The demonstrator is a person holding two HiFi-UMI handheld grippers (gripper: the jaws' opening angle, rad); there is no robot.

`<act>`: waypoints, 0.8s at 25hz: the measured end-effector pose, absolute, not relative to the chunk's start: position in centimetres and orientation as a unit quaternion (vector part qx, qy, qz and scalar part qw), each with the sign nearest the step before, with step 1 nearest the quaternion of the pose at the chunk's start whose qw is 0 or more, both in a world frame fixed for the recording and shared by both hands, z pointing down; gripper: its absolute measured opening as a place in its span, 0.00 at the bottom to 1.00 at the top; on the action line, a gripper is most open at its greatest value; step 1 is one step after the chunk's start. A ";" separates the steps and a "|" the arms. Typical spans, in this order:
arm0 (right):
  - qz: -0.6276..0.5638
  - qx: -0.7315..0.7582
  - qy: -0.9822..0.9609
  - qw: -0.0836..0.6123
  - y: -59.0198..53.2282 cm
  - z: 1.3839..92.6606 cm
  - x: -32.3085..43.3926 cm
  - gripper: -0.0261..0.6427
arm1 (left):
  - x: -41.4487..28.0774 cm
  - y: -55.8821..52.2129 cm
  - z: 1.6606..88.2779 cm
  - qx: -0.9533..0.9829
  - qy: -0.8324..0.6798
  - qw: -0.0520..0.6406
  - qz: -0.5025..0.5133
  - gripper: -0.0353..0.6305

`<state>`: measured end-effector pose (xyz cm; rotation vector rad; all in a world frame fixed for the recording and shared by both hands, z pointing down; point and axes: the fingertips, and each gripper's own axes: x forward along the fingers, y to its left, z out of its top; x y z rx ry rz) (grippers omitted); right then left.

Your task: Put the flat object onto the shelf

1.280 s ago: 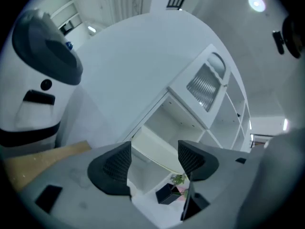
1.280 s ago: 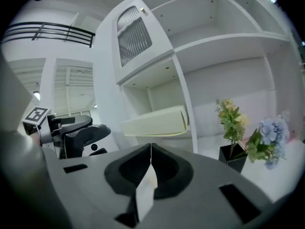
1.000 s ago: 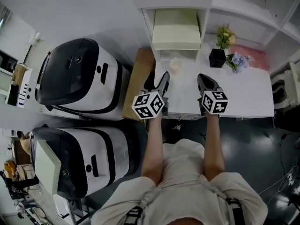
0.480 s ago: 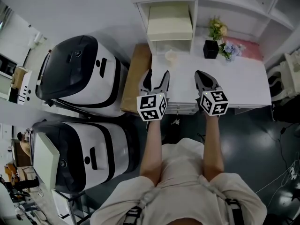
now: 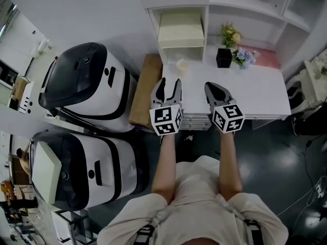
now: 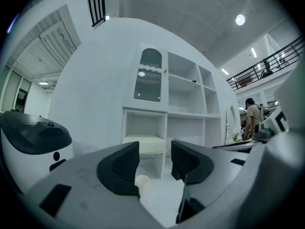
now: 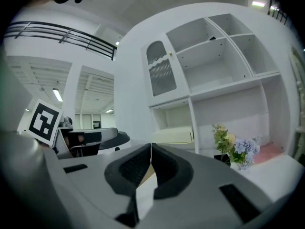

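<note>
— So, where does the cream pad [image 5: 181,30] sit?

— It's lying flat in the lower compartment of the shelf [image 5: 176,7], broad face up and thin front edge toward you. Its long side runs across the opening, nearly filling the width.

— And my tools?

— Your left gripper [image 5: 167,83] hangs in front of the shelf, its jaws closing with nothing between them. The cup [image 5: 181,64] stands beyond it, nearer the shelf. Your right gripper [image 5: 210,87] is just right of the shelf's opening, jaws pressed together and empty.
</note>
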<state>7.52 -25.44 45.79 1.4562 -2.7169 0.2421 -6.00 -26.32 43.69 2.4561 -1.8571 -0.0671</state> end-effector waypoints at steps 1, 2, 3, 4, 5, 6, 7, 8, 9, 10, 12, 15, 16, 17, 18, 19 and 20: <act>0.076 0.471 -0.879 0.024 -25.2 45.7 7.7 0.14 | -5.8 -26.1 43.6 0.797 -0.603 0.029 -0.024 0.36; 0.074 0.471 -0.879 0.022 -25.1 45.6 7.9 0.14 | -5.6 -25.8 43.6 0.797 -0.603 0.028 -0.025 0.35; 0.074 0.473 -0.878 0.021 -25.1 45.5 8.2 0.14 | -5.5 -25.8 43.7 0.796 -0.604 0.026 -0.026 0.32; 0.074 0.474 -0.877 0.021 -25.1 45.5 8.4 0.14 | -5.4 -25.8 43.7 0.795 -0.605 0.025 -0.025 0.29; 0.074 0.475 -0.876 0.023 -25.0 45.6 8.6 0.14 | -5.4 -25.8 43.8 0.795 -0.606 0.025 -0.022 0.27; 0.075 0.476 -0.876 0.027 -24.8 45.8 8.8 0.14 | -5.4 -25.8 43.9 0.794 -0.607 0.026 -0.020 0.26; 0.075 0.477 -0.875 0.031 -24.6 46.0 9.0 0.14 | -5.4 -25.8 44.0 0.794 -0.607 0.028 -0.018 0.24; 0.077 0.479 -0.874 0.032 -24.4 46.2 9.3 0.14 | -5.4 -25.8 44.2 0.793 -0.608 0.032 -0.017 0.23; 0.080 0.482 -0.872 0.029 -24.2 46.2 9.7 0.14 | -5.3 -25.8 44.3 0.792 -0.609 0.036 -0.015 0.22; 0.083 0.485 -0.870 0.025 -24.1 46.2 10.1 0.14 | -5.1 -25.8 44.4 0.792 -0.610 0.037 -0.013 0.21; 0.085 0.490 -0.867 0.020 -24.2 46.1 10.8 0.14 | -4.7 -25.9 44.4 0.789 -0.613 0.034 -0.009 0.18; 0.081 0.493 -0.866 0.030 -24.1 46.2 11.4 0.14 | -4.5 -25.9 44.1 0.787 -0.616 0.037 -0.021 0.09; 0.080 0.494 -0.865 0.033 -24.0 46.3 11.6 0.14 | -4.4 -25.8 44.0 0.787 -0.615 0.038 -0.026 0.08; 0.081 0.494 -0.865 0.035 -23.9 46.4 11.6 0.14 | -4.4 -25.7 43.9 0.788 -0.614 0.039 -0.028 0.08; 0.082 0.494 -0.865 0.035 -23.8 46.4 11.7 0.14 | -4.4 -25.6 43.8 0.787 -0.615 0.039 -0.027 0.08; 0.083 0.494 -0.865 0.034 -23.6 46.5 11.7 0.14 | -4.4 -25.4 43.8 0.786 -0.616 0.037 -0.024 0.08; 0.085 0.494 -0.865 0.033 -23.5 46.5 11.7 0.14 | -4.4 -25.4 43.9 0.785 -0.618 0.035 -0.020 0.08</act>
